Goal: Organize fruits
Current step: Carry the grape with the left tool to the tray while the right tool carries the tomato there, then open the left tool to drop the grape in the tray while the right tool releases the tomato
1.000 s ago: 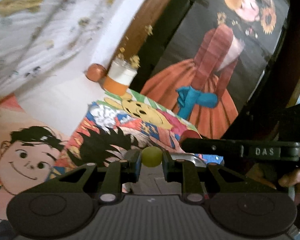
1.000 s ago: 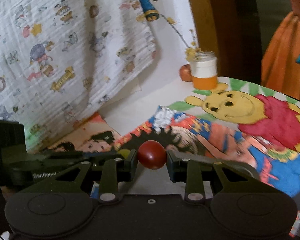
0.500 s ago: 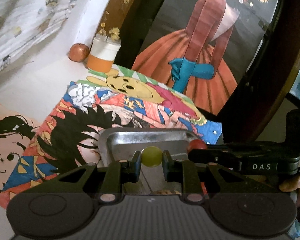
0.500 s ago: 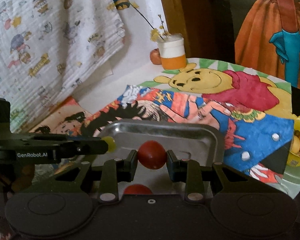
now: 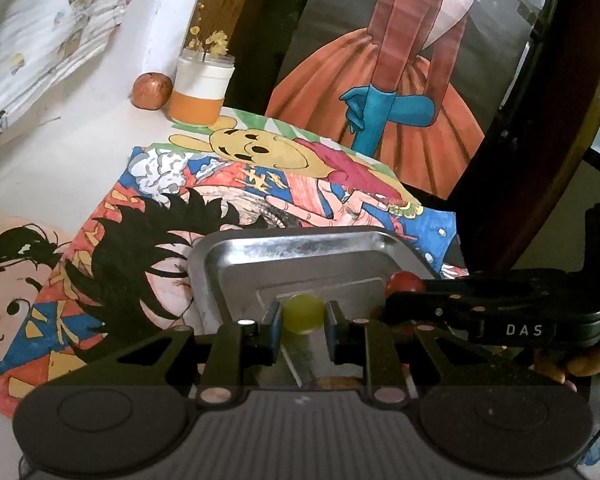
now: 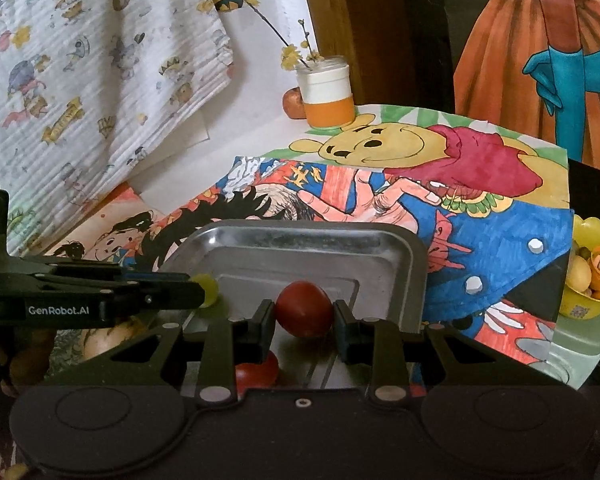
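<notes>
Pinched between the closed pads of the left gripper (image 5: 303, 314), a small green fruit (image 5: 303, 313) is held over the metal tray (image 5: 300, 246). A red tomato (image 6: 304, 309) is clamped likewise in the right gripper (image 6: 304, 314), above the same tray, where a second red fruit (image 6: 256, 374) is seen lying below it.

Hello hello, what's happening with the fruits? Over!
Left gripper shut on green grape. Right gripper shut on red tomato. Both over metal tray. Nothing blocking.
</notes>
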`<state>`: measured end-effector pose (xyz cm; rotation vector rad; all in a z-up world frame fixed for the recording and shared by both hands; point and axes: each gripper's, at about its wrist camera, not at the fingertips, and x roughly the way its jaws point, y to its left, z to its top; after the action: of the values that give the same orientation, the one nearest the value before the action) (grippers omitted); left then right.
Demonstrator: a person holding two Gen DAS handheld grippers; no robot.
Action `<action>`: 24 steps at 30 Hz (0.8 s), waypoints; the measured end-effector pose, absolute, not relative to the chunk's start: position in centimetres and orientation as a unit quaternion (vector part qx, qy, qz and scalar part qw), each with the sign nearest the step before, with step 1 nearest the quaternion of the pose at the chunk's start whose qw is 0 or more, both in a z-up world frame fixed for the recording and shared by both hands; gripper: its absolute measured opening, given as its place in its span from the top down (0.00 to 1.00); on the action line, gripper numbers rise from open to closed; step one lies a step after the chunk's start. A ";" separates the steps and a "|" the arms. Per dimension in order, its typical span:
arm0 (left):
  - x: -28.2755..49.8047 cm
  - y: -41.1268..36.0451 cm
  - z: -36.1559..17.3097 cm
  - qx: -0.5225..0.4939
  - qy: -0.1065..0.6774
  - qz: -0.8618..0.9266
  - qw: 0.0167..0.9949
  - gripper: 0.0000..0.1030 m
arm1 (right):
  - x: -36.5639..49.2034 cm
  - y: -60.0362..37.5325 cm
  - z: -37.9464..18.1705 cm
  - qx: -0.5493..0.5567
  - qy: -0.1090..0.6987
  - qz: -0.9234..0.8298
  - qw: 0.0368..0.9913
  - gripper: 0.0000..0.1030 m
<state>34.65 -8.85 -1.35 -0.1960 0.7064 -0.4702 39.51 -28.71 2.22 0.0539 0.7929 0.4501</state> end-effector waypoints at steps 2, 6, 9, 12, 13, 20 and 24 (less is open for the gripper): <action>34.7 -8.9 -1.5 -0.093 0.345 -0.226 0.906 0.76 | 39.5 -28.7 2.2 0.027 0.383 0.217 0.897 0.68; 34.7 -8.9 -1.5 -0.094 0.345 -0.226 0.906 0.76 | 39.5 -28.8 2.2 0.028 0.383 0.217 0.898 0.68; 34.7 -8.9 -1.4 -0.093 0.345 -0.226 0.906 0.76 | 39.5 -28.7 2.1 0.028 0.383 0.216 0.898 0.68; 34.7 -8.9 -1.4 -0.094 0.346 -0.226 0.906 0.75 | 39.5 -28.8 2.1 0.029 0.383 0.216 0.898 0.68; 34.7 -8.9 -1.5 -0.094 0.346 -0.226 0.906 0.75 | 39.5 -28.8 2.1 0.029 0.383 0.216 0.898 0.68; 34.6 -8.9 -1.5 -0.095 0.349 -0.223 0.905 0.72 | 39.4 -28.8 2.1 0.032 0.382 0.215 0.898 0.65; 34.5 -8.9 -1.4 -0.095 0.348 -0.219 0.907 0.61 | 39.3 -28.8 2.2 0.035 0.380 0.210 0.900 0.61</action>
<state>34.48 -8.90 -1.41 -0.1953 0.7187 -0.4517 39.29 -28.81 2.17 0.0724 0.7856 0.4342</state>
